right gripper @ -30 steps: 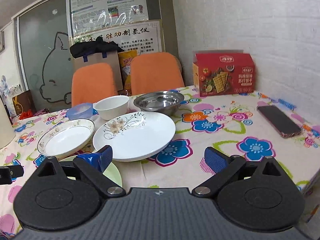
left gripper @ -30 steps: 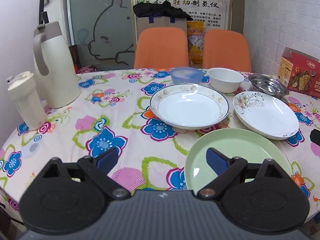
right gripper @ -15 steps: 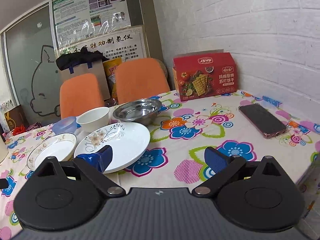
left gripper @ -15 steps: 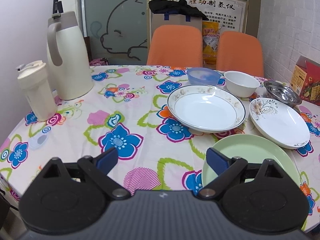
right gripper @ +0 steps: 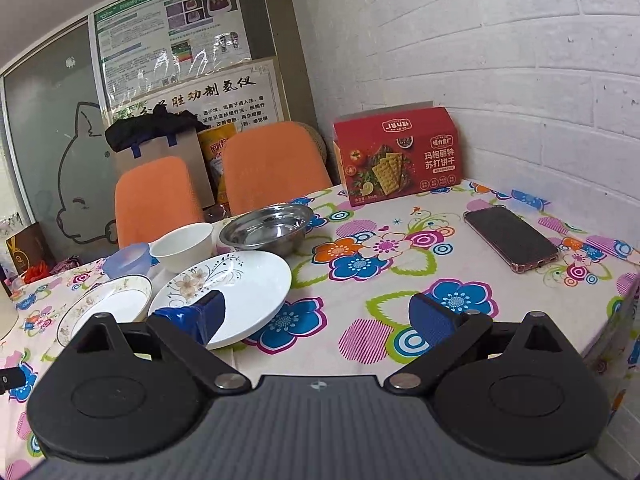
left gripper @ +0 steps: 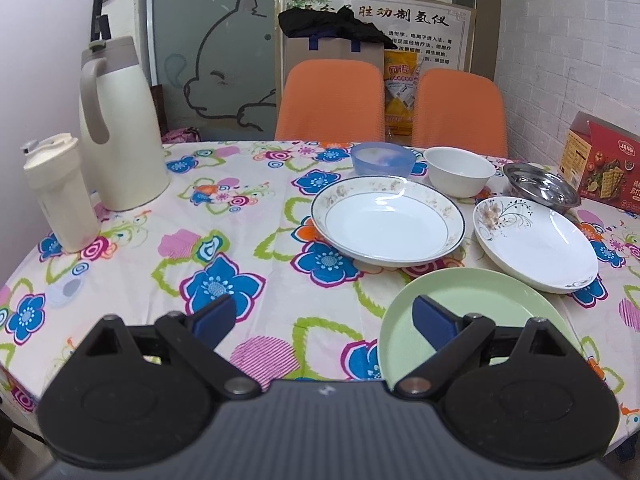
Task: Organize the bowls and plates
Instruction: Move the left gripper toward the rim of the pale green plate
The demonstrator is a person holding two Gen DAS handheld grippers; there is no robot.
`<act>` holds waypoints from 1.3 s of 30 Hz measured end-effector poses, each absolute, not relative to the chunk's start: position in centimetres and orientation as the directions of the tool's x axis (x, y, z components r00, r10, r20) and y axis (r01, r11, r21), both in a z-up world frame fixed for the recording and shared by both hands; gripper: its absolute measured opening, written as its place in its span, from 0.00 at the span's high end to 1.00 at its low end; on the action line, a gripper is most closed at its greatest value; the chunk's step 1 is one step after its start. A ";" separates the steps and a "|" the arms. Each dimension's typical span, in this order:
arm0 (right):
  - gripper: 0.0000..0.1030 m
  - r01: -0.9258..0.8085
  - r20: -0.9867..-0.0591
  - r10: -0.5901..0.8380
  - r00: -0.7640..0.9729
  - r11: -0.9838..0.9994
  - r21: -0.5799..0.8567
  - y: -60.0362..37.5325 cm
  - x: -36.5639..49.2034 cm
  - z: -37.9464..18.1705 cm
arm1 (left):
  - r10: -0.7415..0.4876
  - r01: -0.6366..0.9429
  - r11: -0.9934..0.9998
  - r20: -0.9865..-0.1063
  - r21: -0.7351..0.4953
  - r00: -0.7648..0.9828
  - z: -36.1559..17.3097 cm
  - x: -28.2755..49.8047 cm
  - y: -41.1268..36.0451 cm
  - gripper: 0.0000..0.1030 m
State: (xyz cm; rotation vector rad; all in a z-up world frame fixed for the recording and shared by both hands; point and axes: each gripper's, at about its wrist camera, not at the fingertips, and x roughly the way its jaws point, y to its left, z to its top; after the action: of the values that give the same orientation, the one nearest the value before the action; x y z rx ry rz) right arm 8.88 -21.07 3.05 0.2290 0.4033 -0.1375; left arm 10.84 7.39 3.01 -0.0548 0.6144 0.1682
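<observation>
Both grippers, left gripper and right gripper, gape wide and empty; the left should clamp the green plate by its rim.

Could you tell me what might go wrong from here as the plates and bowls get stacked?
1. The green plate lies near the table edge, under the open left hand-held gripper; a nudge could slide it off.
2. The floral plate appears to overlap the green plate's rim, so lifting either may tip or chip the other.
3. The phone lies near the right hand-held gripper, within a wide swing's path.
</observation>
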 end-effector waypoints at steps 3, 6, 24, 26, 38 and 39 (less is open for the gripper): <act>0.16 0.124 -0.443 -0.032 0.896 0.976 0.180 -19.7 9.8 2.5 | 0.107 -0.141 0.990 -0.583 -0.013 0.806 2.8 11.8 6.9 0.09; 0.16 0.060 -0.506 0.043 0.861 0.981 0.185 -18.0 10.9 1.2 | 0.080 -0.112 0.994 -0.609 -0.015 0.789 2.1 12.7 6.7 0.09; 0.16 -0.161 -0.671 0.154 0.725 0.986 0.052 -11.0 15.9 -3.3 | -0.055 0.006 0.998 -0.766 -0.067 0.641 -2.4 17.6 7.3 0.09; 0.15 -0.171 -0.659 0.160 0.734 0.984 0.048 -10.8 15.7 -3.5 | -0.038 0.012 0.999 -0.761 -0.040 0.648 -2.6 17.5 6.9 0.09; 0.18 -0.301 -0.585 0.266 0.766 0.953 0.040 -9.5 14.0 -4.3 | -0.085 0.073 0.996 -0.736 -0.049 0.672 -2.2 16.4 5.8 0.36; 0.20 -0.302 -0.576 0.269 0.772 0.953 0.040 -9.6 13.8 -4.4 | -0.097 0.084 0.995 -0.733 -0.054 0.674 -2.1 16.2 5.7 0.48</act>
State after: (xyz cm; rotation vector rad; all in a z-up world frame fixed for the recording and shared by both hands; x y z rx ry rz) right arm 13.83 -9.60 -4.36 -0.0554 0.6157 0.3095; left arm 16.24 5.74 -2.11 -0.0166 0.8254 -0.1015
